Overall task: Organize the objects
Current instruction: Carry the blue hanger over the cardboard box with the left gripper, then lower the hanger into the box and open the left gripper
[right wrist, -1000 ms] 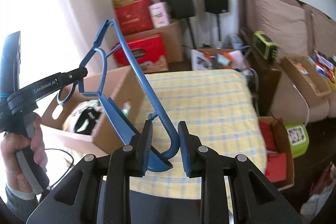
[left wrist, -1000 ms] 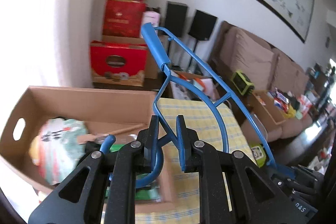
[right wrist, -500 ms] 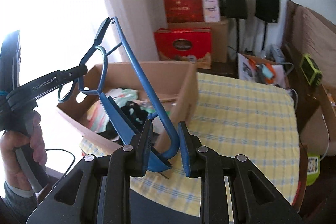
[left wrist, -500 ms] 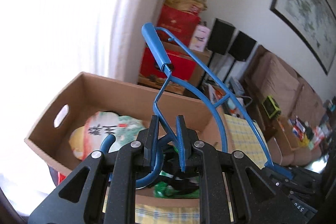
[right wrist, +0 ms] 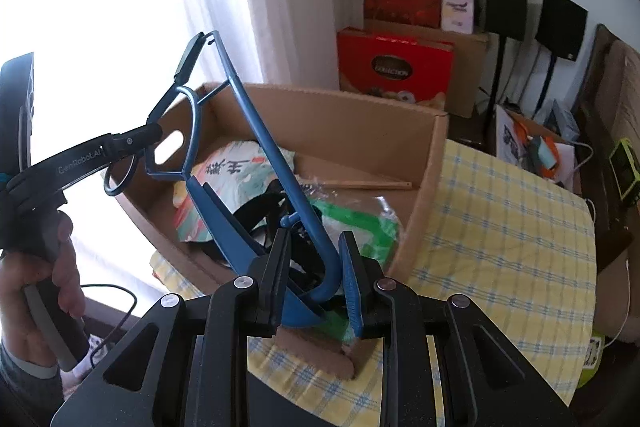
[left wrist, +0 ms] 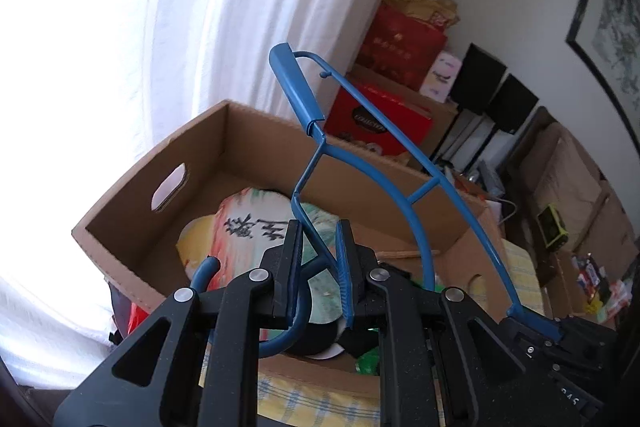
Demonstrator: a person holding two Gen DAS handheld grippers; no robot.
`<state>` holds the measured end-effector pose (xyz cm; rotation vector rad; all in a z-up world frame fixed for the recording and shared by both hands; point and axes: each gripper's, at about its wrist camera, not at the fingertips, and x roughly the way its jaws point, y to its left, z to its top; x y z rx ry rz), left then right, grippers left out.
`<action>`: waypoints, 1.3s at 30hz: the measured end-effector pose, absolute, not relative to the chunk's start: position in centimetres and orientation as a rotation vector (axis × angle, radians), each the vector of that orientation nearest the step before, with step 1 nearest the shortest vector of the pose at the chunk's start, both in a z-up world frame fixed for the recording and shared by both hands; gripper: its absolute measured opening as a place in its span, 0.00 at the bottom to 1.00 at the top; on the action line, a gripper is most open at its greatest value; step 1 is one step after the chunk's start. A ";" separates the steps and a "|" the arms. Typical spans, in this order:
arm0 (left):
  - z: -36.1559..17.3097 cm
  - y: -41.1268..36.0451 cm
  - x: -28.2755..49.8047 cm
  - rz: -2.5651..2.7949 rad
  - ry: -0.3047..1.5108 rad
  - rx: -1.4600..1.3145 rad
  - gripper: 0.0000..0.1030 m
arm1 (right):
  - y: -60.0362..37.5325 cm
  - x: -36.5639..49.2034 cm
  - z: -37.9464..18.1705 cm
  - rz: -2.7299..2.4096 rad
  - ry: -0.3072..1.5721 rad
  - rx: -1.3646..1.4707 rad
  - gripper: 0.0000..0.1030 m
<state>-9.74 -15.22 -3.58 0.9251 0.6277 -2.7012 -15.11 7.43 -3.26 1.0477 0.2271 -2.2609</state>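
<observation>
A blue metal clothes hanger [left wrist: 298, 91] hangs in the air above an open cardboard box [left wrist: 256, 131], held at two places. My left gripper [left wrist: 319, 227] is shut on its wire neck just above the hook. In the right wrist view the same hanger [right wrist: 272, 155] slants up to the left, and my right gripper [right wrist: 314, 239] is shut on its lower curved end. The left gripper [right wrist: 154, 131] shows there at the hanger's upper part, with a person's hand [right wrist: 36, 283] on its grip. The box [right wrist: 352, 119] lies right below both.
The box holds a printed bag [left wrist: 248, 227], a green packet [right wrist: 360, 227] and black items. It stands on a table with a yellow checked cloth [right wrist: 500, 227]. White curtains [left wrist: 200, 7] hang behind it. Red gift boxes [right wrist: 394, 67], speakers [right wrist: 506, 1] and a sofa [left wrist: 580, 179] stand beyond.
Both grippers have carried the hanger from over the checked cloth leftward to above the box, sinking a little and rolling. Both grips on the hanger are unchanged.
</observation>
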 end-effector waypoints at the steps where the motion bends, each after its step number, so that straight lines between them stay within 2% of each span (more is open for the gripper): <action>1: -4.0 -15.5 -9.8 -2.691 0.637 0.934 0.15 | 7.3 -15.3 -3.5 -2.253 0.228 1.055 0.23; 13: -6.6 -16.6 -10.7 -2.623 0.678 1.003 0.16 | 5.5 -17.6 -6.2 -2.164 0.290 1.164 0.23; 14: -6.7 -16.6 -10.8 -2.623 0.684 1.011 0.15 | 5.5 -17.7 -6.3 -2.175 0.302 1.168 0.17; 16: -6.7 -16.3 -10.8 -2.630 0.679 1.007 0.15 | 5.4 -17.9 -6.5 -2.194 0.330 1.165 0.13; 19: -6.7 -16.1 -11.0 -2.638 0.685 1.030 0.22 | 5.5 -18.2 -6.5 -2.214 0.325 1.158 0.12; 20: -6.7 -16.1 -10.9 -2.640 0.686 1.034 0.29 | 5.5 -18.0 -6.3 -2.218 0.321 1.155 0.13; 22: -6.5 -16.2 -10.7 -2.654 0.704 1.024 0.35 | 5.7 -18.2 -6.2 -2.223 0.305 1.155 0.13; 27: -5.2 -16.4 -10.5 -2.683 0.676 1.009 0.51 | 6.5 -17.8 -5.2 -2.240 0.256 1.137 0.17; 30: -4.6 -16.0 -10.3 -2.702 0.617 1.015 0.59 | 7.0 -17.2 -4.2 -2.258 0.227 1.109 0.25; 32: -4.2 -15.5 -10.3 -2.714 0.568 1.023 0.59 | 7.2 -16.7 -3.5 -2.275 0.227 1.087 0.39; 39: -4.1 -14.0 -10.2 -2.744 0.483 1.100 0.60 | 7.5 -15.1 -2.0 -2.314 0.236 1.046 0.47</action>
